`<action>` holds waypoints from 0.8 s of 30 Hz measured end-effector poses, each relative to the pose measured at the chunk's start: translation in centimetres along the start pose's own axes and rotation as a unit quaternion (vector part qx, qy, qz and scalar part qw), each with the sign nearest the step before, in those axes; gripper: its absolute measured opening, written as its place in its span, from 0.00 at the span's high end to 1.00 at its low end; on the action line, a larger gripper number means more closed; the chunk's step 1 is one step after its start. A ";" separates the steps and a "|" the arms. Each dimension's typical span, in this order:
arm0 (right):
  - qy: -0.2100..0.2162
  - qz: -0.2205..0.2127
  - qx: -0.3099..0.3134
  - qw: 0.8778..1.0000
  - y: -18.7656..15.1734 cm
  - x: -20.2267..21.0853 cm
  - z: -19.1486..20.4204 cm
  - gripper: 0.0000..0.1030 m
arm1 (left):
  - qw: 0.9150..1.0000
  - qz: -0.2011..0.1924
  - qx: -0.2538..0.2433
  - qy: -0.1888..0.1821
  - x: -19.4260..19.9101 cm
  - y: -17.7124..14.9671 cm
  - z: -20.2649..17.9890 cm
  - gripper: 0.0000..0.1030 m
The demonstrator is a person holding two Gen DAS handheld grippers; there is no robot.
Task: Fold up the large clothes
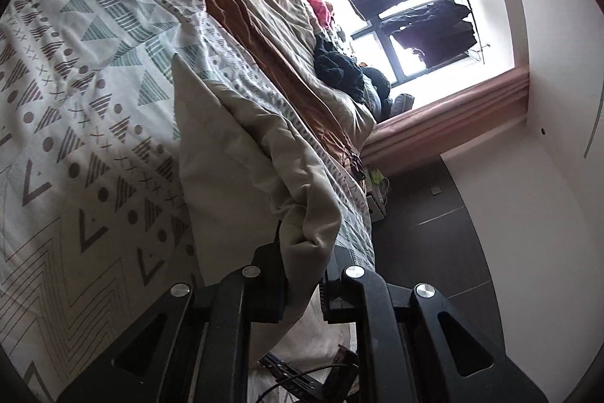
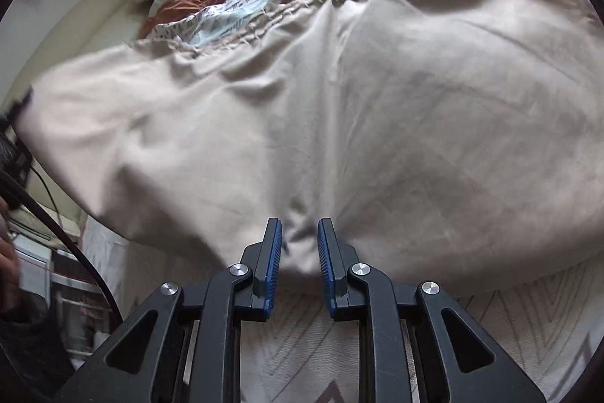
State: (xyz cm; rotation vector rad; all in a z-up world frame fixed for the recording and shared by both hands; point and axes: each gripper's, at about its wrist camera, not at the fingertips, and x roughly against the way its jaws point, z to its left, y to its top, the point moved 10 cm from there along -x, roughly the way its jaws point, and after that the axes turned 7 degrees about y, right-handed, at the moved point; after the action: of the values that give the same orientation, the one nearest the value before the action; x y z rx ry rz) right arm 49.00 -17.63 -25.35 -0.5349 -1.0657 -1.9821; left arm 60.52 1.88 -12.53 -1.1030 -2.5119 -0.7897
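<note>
Pinched between the nearly closed jaws of the left gripper is a bunched edge of the beige garment, which is drawn up off the patterned bedspread into a taut ridge (probably so that a straight fold line can form). Across the bed, the same garment is seen spread wide, sagging between the two held points. Its near hem is clamped in the right gripper, jaws drawn close on a gathered tuck of cloth. A fold-over is judged to be under way, both edges being carried together.
</note>
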 end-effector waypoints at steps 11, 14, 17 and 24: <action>0.065 -0.020 -0.065 0.996 0.3 4.6 -3.7 0.83 | 0.996 0.029 -0.061 -0.050 -2.8 -1.1 -9.8 0.86; 0.075 -0.039 -0.079 0.993 0.6 7.3 -5.3 0.83 | 0.995 0.039 -0.073 -0.060 -4.2 -1.4 -12.2 0.86; 0.079 -0.065 -0.089 0.991 1.0 10.7 -7.1 0.63 | 0.993 0.052 -0.085 -0.070 -5.9 -2.0 -14.4 0.86; 0.055 -0.156 -0.119 0.979 0.8 19.3 -12.5 0.50 | 0.987 0.094 -0.103 -0.085 -10.5 -4.2 -18.7 0.86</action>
State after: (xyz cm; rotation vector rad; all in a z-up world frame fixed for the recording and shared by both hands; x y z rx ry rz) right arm 38.45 -37.01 -18.94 -0.3940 -0.8907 -2.4057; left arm 65.13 -17.65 -3.77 -1.5100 -2.4527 -0.9530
